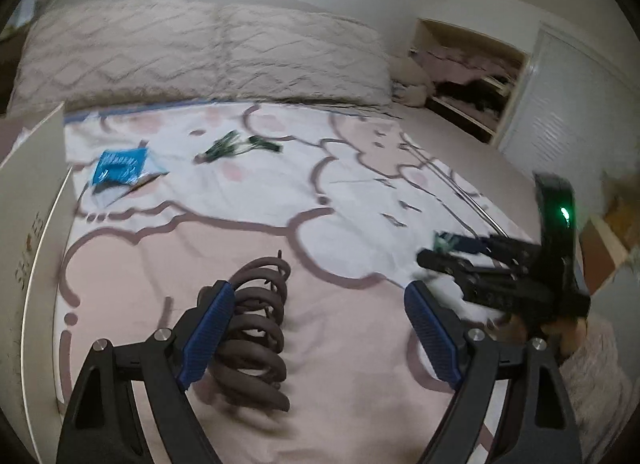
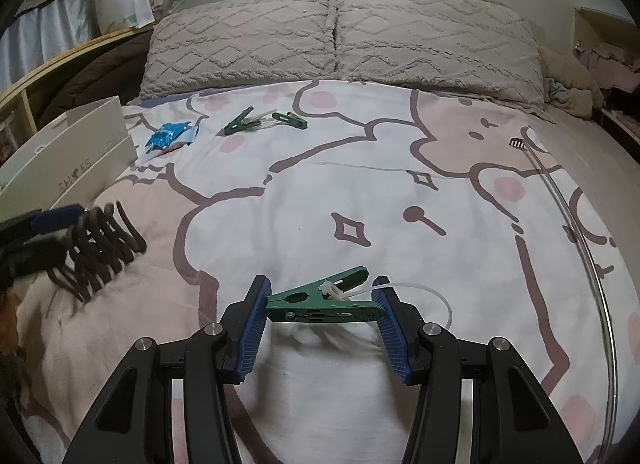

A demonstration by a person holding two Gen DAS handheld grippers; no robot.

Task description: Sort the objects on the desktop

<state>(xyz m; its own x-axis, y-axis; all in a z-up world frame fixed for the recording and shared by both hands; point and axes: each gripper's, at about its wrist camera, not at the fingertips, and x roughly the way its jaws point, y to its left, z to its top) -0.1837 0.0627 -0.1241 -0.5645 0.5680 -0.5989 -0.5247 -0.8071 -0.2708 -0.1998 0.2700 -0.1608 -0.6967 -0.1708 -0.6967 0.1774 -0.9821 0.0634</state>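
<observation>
A dark brown coiled band [image 1: 256, 328] lies on the bedspread between my left gripper's [image 1: 318, 288] wide jaws. It rests against the left blue pad [image 1: 210, 332], and the right pad stands well clear of it, so this gripper is open. My right gripper [image 2: 322, 290] hovers low over the bed, shut on a green clothes peg [image 2: 320, 302] held lengthwise between its pads, with a white plastic loop hanging from it. In the left wrist view the right gripper [image 1: 434, 254] shows at the right. The right wrist view has the coiled band [image 2: 100, 248] at the left.
A blue packet [image 2: 168, 133] and two more green pegs [image 2: 264, 119] lie farther up the bed. A white cardboard box [image 2: 80, 151] stands at the left edge. A thin metal rod [image 2: 580, 244] runs along the right side. Two pillows [image 2: 340, 35] line the head.
</observation>
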